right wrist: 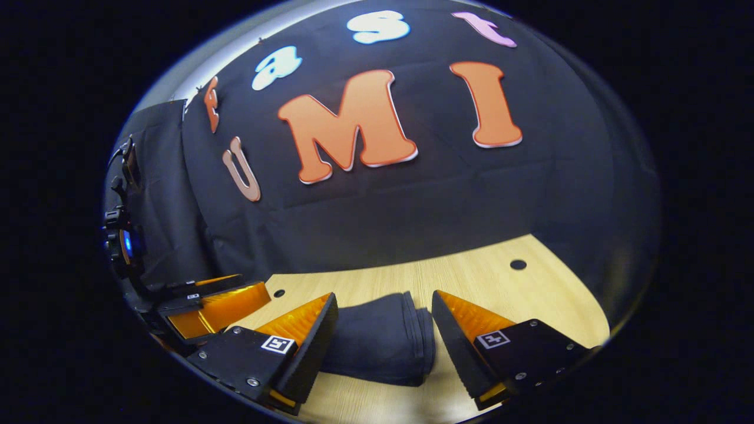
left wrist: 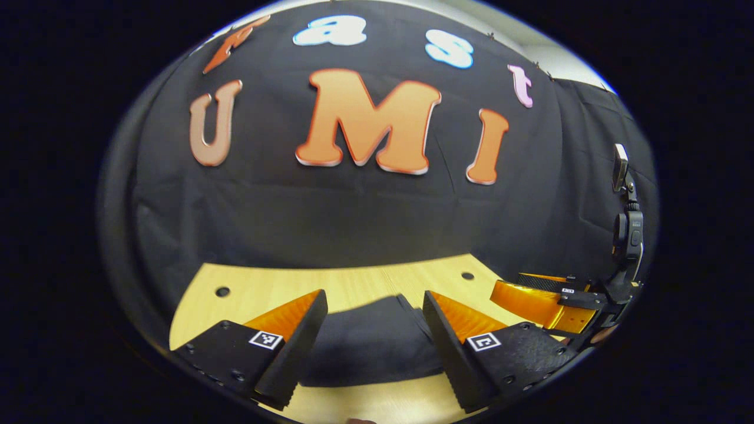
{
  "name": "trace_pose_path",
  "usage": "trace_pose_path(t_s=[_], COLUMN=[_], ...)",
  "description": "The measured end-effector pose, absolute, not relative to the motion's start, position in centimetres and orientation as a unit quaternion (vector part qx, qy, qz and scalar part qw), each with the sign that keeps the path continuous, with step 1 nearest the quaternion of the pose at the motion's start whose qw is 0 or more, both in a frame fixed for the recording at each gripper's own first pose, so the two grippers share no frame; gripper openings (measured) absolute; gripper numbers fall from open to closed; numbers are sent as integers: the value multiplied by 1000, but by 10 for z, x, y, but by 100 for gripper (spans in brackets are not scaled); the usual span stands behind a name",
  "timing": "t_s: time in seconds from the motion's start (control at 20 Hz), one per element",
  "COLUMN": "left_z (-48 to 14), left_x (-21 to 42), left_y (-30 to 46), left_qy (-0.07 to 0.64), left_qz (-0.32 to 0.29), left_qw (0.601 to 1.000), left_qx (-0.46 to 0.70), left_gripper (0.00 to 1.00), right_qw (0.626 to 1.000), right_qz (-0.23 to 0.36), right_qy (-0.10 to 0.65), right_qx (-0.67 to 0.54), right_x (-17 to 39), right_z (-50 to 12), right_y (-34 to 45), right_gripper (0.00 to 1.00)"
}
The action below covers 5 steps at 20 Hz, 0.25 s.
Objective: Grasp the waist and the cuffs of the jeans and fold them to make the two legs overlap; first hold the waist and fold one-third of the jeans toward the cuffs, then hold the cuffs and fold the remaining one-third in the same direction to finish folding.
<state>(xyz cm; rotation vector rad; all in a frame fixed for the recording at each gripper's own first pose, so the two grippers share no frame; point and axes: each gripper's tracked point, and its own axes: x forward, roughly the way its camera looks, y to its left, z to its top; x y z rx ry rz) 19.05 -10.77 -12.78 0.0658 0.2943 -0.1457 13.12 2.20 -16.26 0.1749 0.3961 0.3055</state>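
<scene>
Folded dark jeans lie on the pale wooden bench, layered edges facing right, both the left claw and right claw spread wide above them.

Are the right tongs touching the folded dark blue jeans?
Apart. In the right gripper view the right tongs stand open, above the folded dark blue jeans on the light wooden table, with table showing between the right finger and the bundle.

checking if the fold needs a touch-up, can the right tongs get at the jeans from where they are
Probably yes: the right tongs are open, and the folded jeans lie on the table straight ahead between the fingers, with nothing in between.
</scene>
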Motion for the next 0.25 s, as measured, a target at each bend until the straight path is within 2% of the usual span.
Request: trace_pose_path(t_s=[0.25], left_z=[-71], left_x=[157], left_y=[-79], left_qy=[29], left_qz=[-9], left_qw=[997], left_qx=[67], left_gripper=[98], right_qw=[973], right_qz=[180], right_qy=[132], right_qx=[63], right_x=[128], right_z=[-117], right_y=[51], right_gripper=[97])
